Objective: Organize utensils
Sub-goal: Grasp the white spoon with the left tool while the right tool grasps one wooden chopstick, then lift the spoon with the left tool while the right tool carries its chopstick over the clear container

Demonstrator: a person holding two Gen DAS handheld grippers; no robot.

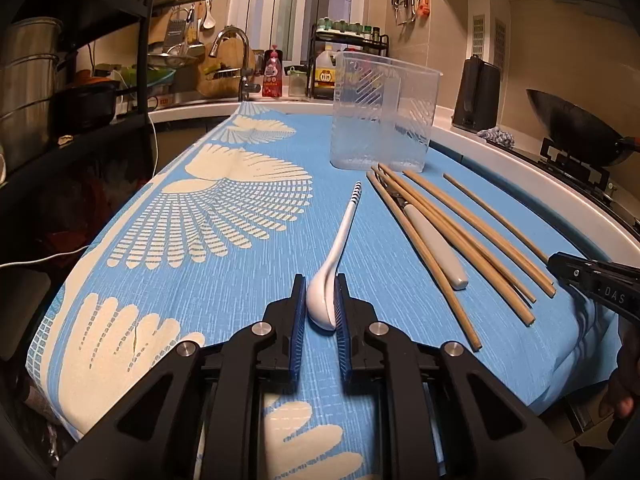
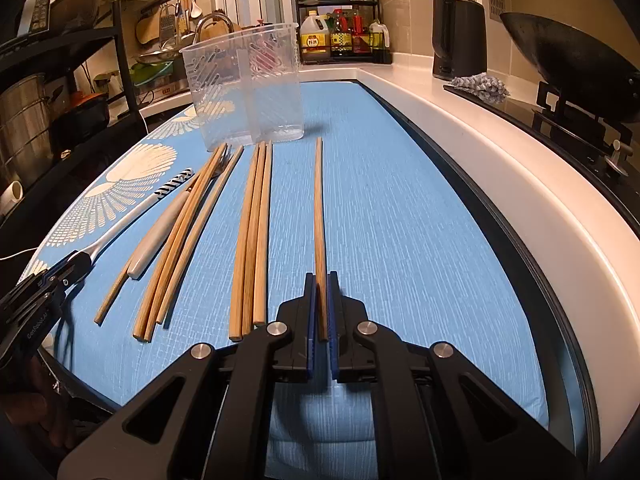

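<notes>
A white ceramic spoon point(image 1: 340, 236) with a striped handle end lies on the blue patterned cloth point(image 1: 200, 280). My left gripper point(image 1: 320, 282) is shut on its bowl. In the right wrist view, my right gripper point(image 2: 320, 277) is shut on the near end of a single wooden chopstick point(image 2: 319, 200), which points toward the clear plastic holder point(image 2: 244, 92). Several more chopsticks point(image 2: 252, 232) and a fork with a pale handle point(image 2: 156, 232) lie between the two grippers. The left gripper point(image 2: 76, 264) shows at that view's left edge, and the right gripper point(image 1: 560, 266) at the left wrist view's right edge.
The clear holder point(image 1: 382, 112) stands upright at the cloth's far end. A white counter rim point(image 2: 480, 160) runs along the right, with a black kettle point(image 2: 458, 36), a wok point(image 2: 568, 64) and a bottle rack point(image 2: 340, 32) beyond. A black shelf point(image 1: 80, 112) stands at the left.
</notes>
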